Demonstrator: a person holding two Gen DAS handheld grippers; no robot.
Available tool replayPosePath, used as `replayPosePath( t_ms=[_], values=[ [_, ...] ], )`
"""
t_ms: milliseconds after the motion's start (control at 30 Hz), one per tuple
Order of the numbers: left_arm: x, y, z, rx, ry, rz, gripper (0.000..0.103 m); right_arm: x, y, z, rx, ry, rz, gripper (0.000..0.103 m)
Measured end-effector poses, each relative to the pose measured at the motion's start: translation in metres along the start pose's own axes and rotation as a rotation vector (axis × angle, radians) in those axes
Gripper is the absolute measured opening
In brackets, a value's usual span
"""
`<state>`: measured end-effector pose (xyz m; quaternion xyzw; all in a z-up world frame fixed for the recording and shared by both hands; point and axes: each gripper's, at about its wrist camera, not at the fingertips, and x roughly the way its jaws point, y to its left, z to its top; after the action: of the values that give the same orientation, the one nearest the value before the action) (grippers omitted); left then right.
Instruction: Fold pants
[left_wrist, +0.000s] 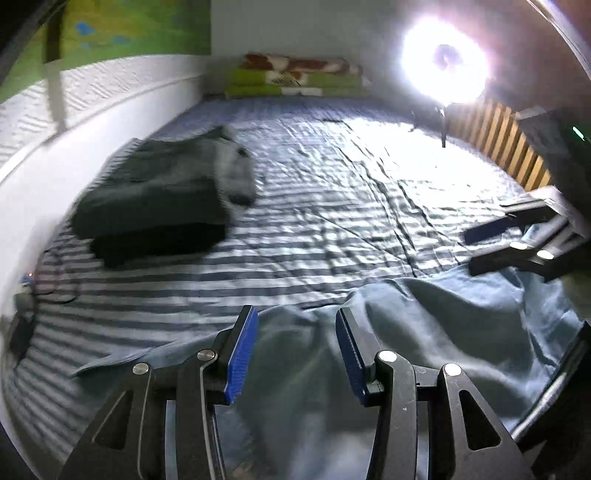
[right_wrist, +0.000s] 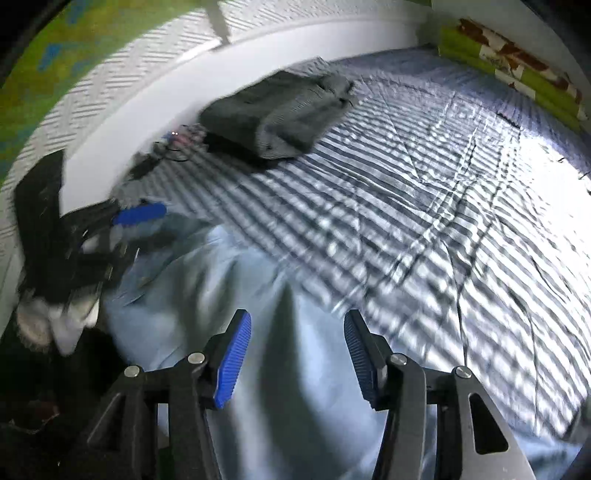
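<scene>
light blue pants (left_wrist: 424, 325) lie rumpled across the lower part of both frames, on the striped bed sheet (left_wrist: 314, 192). left gripper (left_wrist: 297, 350) hangs above them, jaws part-way apart, nothing between the pads. right gripper (right_wrist: 297, 354) likewise, part-way apart, empty. folded dark clothes (left_wrist: 155, 199) sit upper left, well apart.

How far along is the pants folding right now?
Done: a dark folded pile sits by the white bed frame. In hand: nothing; the left gripper and right gripper hover with jaws open over rumpled light blue pants on the striped sheet. Left: flattening and folding that pair.
</scene>
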<state>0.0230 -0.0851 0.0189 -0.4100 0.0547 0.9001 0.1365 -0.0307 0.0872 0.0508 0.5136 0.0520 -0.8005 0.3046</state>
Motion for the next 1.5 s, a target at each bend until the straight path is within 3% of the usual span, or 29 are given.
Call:
replayPosePath(
  t_ms=[133,200,267,333,433,533,700,833,867,900,967,1067,1300,1400,1500],
  values=[
    [0.040,-0.011,-0.029,0.105,0.127,-0.009,0.047,0.042,-0.021,-0.001,0.103,0.088,0.152,0.049],
    [0.048,-0.006,-0.045,0.113,0.175,-0.025,0.048,0.049,-0.016,-0.008,0.075,0.106,0.181,0.047],
    [0.044,-0.002,-0.056,0.090,0.176,-0.058,0.048,0.050,-0.003,-0.024,0.028,0.105,0.173,0.018],
    [0.040,0.003,-0.055,0.075,0.188,-0.073,0.048,0.049,0.004,-0.036,-0.007,0.111,0.168,0.007],
    [0.024,0.008,-0.049,0.042,0.166,-0.101,0.048,0.034,0.016,-0.053,-0.049,0.052,0.143,0.003],
    [0.000,0.008,-0.029,0.020,0.087,-0.137,0.049,0.027,0.026,-0.065,-0.063,0.046,0.189,0.000],
    [-0.001,-0.005,0.011,0.042,0.013,-0.191,0.058,0.037,0.040,-0.083,-0.103,0.099,0.192,0.000],
    [0.046,-0.030,0.016,0.177,0.106,-0.188,0.055,0.021,0.023,-0.077,-0.035,0.069,0.244,0.004],
    [0.055,-0.033,0.014,0.193,0.134,-0.203,0.027,0.017,0.019,-0.074,-0.021,0.060,0.246,0.004],
    [0.062,-0.035,0.009,0.207,0.158,-0.201,0.014,0.011,0.013,-0.070,-0.005,0.045,0.236,0.005],
    [0.063,-0.034,0.001,0.215,0.167,-0.200,0.005,-0.004,-0.001,-0.060,0.015,0.019,0.192,0.020],
    [0.047,-0.031,-0.012,0.215,0.151,-0.200,0.003,-0.019,-0.020,-0.040,0.045,-0.019,0.186,0.043],
    [0.015,-0.054,-0.043,0.374,0.081,-0.124,0.003,0.016,-0.029,0.012,0.112,0.050,0.400,0.043],
    [0.006,-0.057,-0.057,0.405,0.080,-0.137,0.004,0.039,-0.019,0.015,0.118,0.116,0.444,0.044],
    [0.004,-0.051,-0.069,0.391,0.131,-0.170,0.005,0.050,-0.005,-0.006,0.084,0.192,0.481,0.044]
  ],
)
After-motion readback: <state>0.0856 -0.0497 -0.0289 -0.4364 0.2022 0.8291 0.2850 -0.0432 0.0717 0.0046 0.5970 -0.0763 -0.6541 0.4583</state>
